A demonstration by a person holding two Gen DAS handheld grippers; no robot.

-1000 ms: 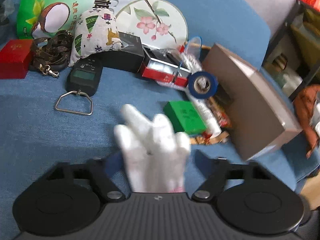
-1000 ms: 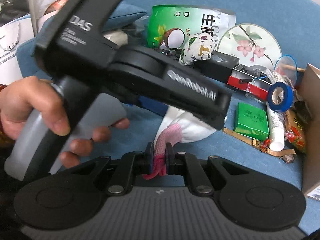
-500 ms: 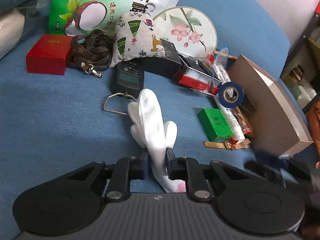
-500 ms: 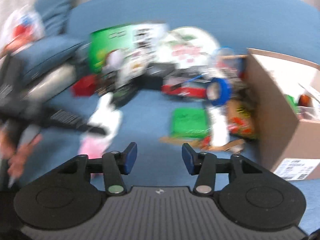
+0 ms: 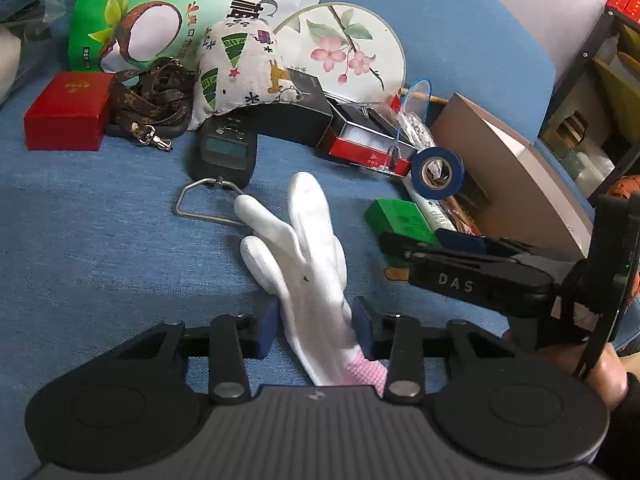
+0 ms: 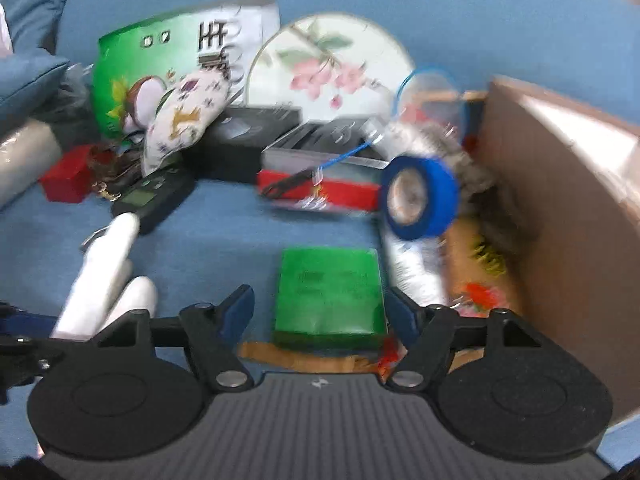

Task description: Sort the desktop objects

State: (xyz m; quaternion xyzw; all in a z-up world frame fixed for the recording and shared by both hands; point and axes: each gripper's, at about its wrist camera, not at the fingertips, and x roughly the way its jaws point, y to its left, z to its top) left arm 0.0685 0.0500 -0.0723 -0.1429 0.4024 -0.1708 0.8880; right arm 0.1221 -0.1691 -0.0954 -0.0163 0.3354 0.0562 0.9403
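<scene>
Green box (image 6: 330, 294) lay flat on the blue cloth (image 5: 88, 240), directly ahead of your right gripper (image 6: 318, 312) and framed between its two fingers. Those jaws stood wide apart and held nothing. The box showed its broad top face, and its long axis ran away from the jaws toward the blue tape roll (image 6: 420, 200), which stood beyond the box and a little to its right. Just behind the near edge of the box a tan strap (image 6: 288, 354) lay across. To the right of the box were a white tube (image 6: 416, 272) and then the wall of the cardboard box (image 6: 560, 208).

On the left of the green box, your left gripper (image 5: 316, 326) had the white glove (image 5: 308, 256) between its pads, which looked slightly parted, so I cannot tell if they really gripped it. Your right hand was clearly the nearer one to the green box. I judge that the next move needs only a straight advance and a closing across the short side.
</scene>
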